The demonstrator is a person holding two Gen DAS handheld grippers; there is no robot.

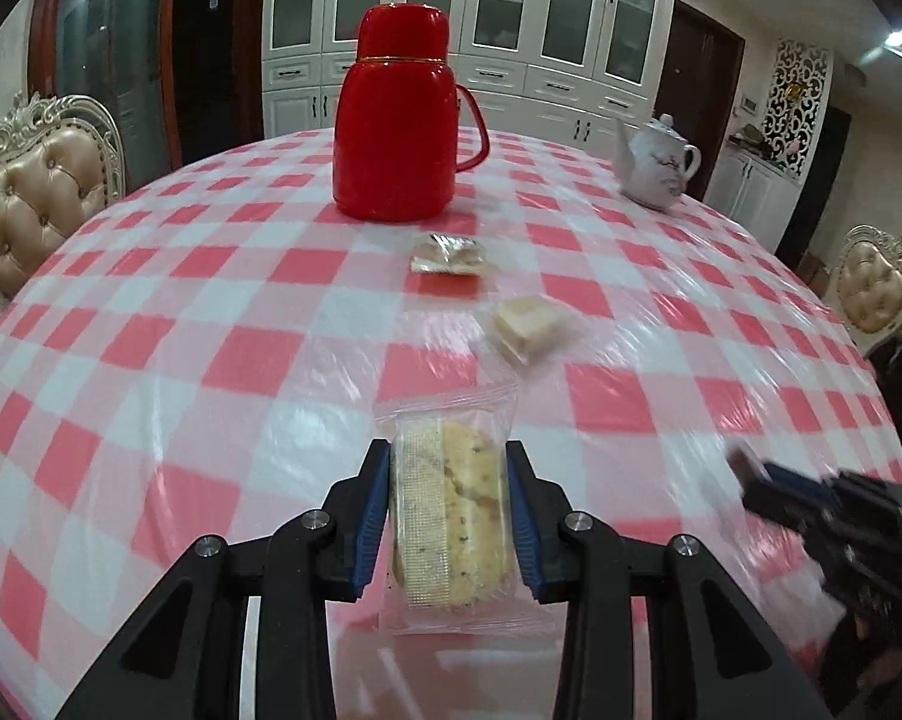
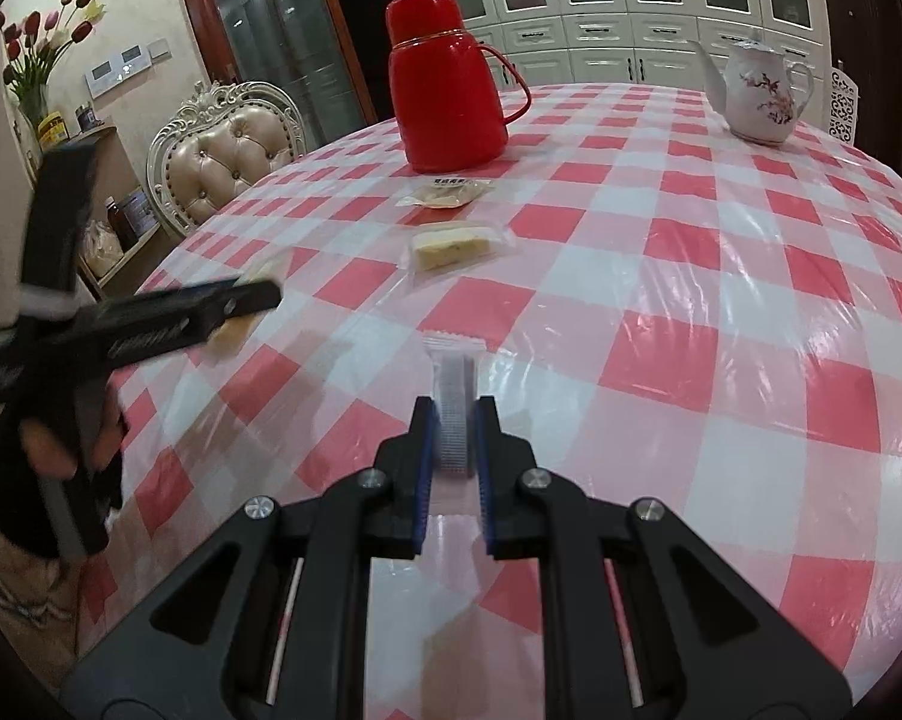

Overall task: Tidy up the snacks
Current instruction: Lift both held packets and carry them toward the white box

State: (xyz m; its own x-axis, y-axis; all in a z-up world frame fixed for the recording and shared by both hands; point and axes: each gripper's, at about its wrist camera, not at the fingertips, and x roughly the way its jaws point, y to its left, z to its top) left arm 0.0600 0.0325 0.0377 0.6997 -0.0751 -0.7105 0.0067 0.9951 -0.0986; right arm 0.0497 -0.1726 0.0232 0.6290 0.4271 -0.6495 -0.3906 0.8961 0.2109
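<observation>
Checked table (image 1: 150, 300) with red flask (image 1: 393, 120), teapot (image 1: 655, 165), two snack packets (image 1: 447, 255) (image 1: 526, 324).

- Ahead on the desk (image 2: 691, 312), two wrapped snacks lie in a line: the nearer packet (image 2: 454, 247) and the farther packet (image 2: 444, 193), close together.
- Behind them the red flask (image 2: 451, 84) stands tall, blocking that line.
- The white teapot (image 2: 757, 90) sits well apart at the far right; wide checked cloth lies bare between.
- Padded chairs (image 2: 228, 156) ring the desk's edge.
</observation>
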